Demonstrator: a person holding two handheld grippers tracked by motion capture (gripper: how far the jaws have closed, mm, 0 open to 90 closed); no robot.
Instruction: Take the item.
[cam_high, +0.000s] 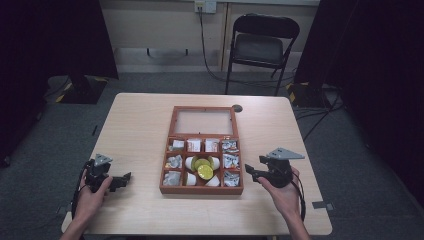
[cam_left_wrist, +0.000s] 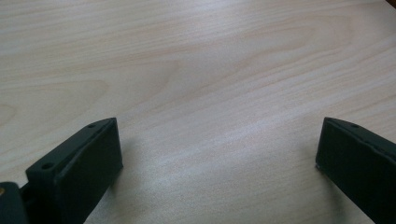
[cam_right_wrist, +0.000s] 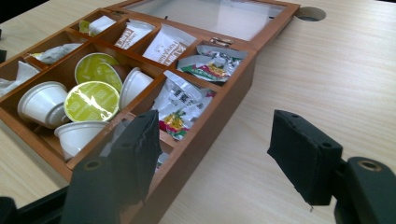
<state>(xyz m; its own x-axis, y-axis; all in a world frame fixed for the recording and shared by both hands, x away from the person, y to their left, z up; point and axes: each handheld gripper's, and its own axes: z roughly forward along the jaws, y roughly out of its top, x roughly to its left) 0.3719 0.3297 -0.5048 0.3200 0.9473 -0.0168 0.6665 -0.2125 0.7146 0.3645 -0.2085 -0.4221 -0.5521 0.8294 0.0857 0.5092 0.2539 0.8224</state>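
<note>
Wooden and open-lidded, a compartment box (cam_high: 201, 188) sits at the centre of the pale surface (cam_high: 140, 125), its glass-paned lid (cam_high: 203, 121) laid flat at 12 o'clock. A person's right hand-held gripper (cam_high: 248, 171) hovers just off the box's 3 o'clock wall, jaws parted with nothing between them. The left hand-held gripper (cam_high: 127, 176) waits well apart at 9 o'clock, jaws wide over bare wood, holding nothing.

White coffee capsules (cam_right_wrist: 43, 101), some with yellow-green foil tops (cam_right_wrist: 92, 100), crowd the middle compartments. Foil sachets (cam_right_wrist: 183, 102) fill the column nearest the right hand-held gripper, and paper packets (cam_right_wrist: 169, 44) line the row at 12 o'clock.

From here the likeliest trouble is a jaw catching the box's wall or a divider (cam_right_wrist: 154, 74) on the way in, which could shove the whole box across the surface. The capsules lie tumbled against each other, so a pinch on a rounded side may squirt one out, and a pad pressed onto a foil top could dent or pierce it. The sachets stand between the right hand-held gripper and the capsules. Whether the capsules are stacked two deep is hard to tell from these angles.

A folding chair (cam_high: 260, 47) stands beyond the surface at 12 o'clock.
</note>
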